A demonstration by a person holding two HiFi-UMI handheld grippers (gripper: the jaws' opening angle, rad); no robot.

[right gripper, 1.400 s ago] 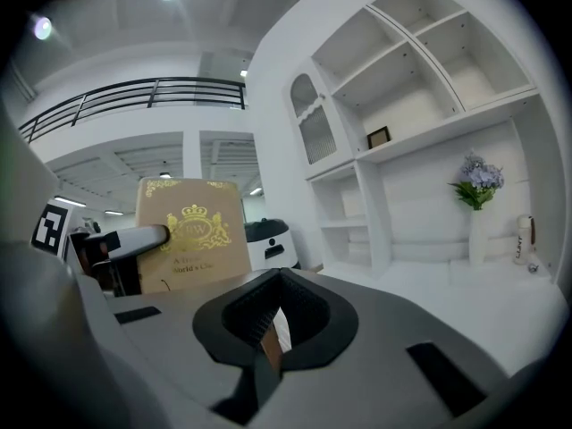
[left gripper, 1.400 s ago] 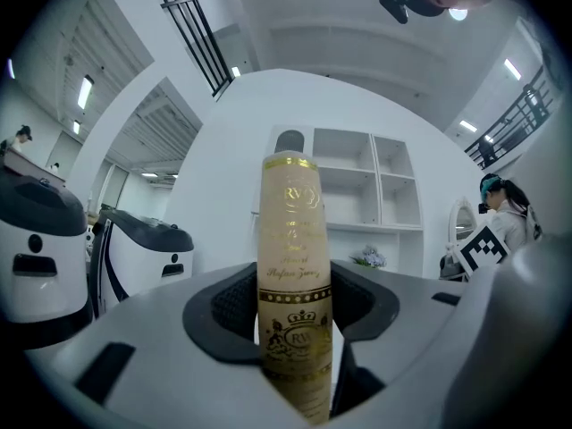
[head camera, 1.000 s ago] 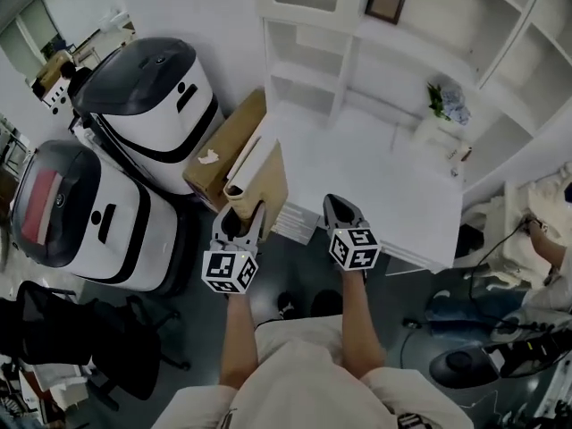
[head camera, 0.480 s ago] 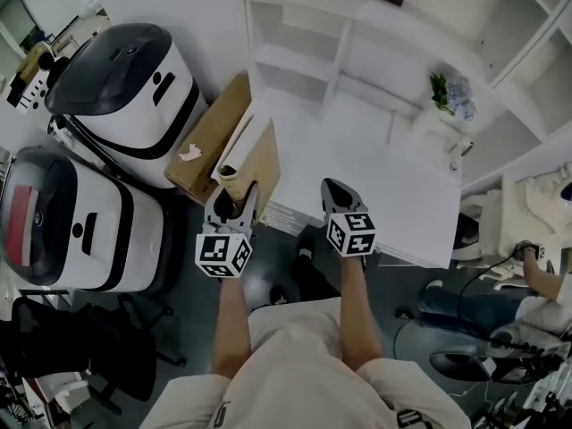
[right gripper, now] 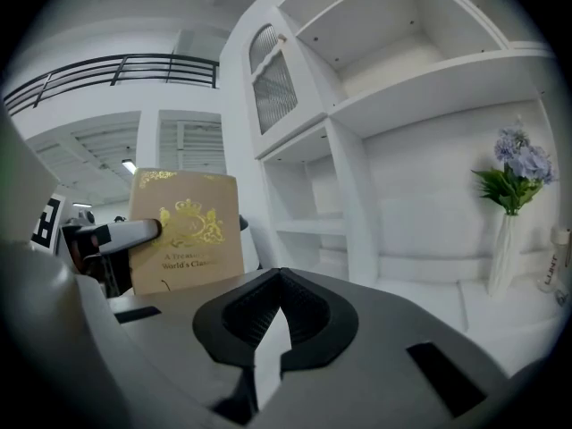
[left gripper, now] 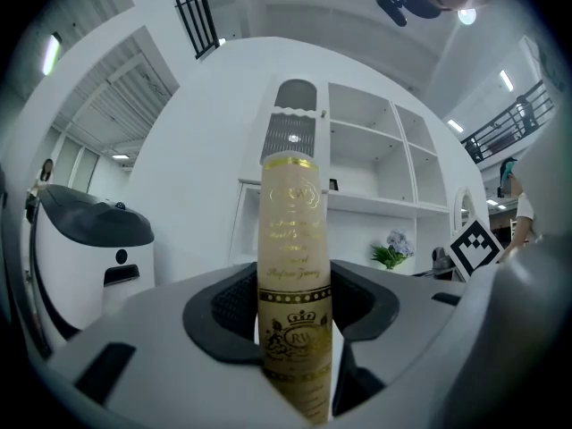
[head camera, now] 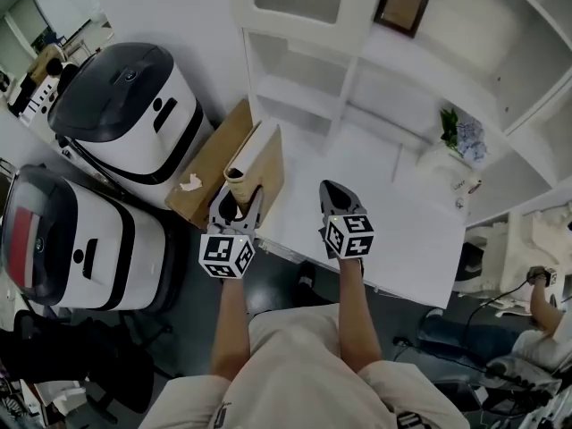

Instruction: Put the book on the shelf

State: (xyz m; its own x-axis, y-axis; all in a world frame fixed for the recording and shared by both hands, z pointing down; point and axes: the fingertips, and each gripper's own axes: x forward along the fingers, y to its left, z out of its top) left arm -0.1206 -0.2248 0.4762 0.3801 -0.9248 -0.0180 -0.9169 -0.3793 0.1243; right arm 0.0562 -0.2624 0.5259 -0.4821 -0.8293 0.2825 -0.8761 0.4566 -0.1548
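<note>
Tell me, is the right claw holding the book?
No, the right claw has its jaws together with nothing between them, while the book stands clamped in the left claw.

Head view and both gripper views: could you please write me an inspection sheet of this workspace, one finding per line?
Surface: white desk top of the shelf unit, flat.
Job's things: book, upright in the left gripper, not yet on a shelf.
Clutter: flower vase, small bottle, picture frame, cardboard box.
Grippers: left gripper shut on the book's spine; right gripper shut, empty.
Cables: dark cable on the floor at right.
Surroundings: two white-and-black machines at left; another person at right.
</note>
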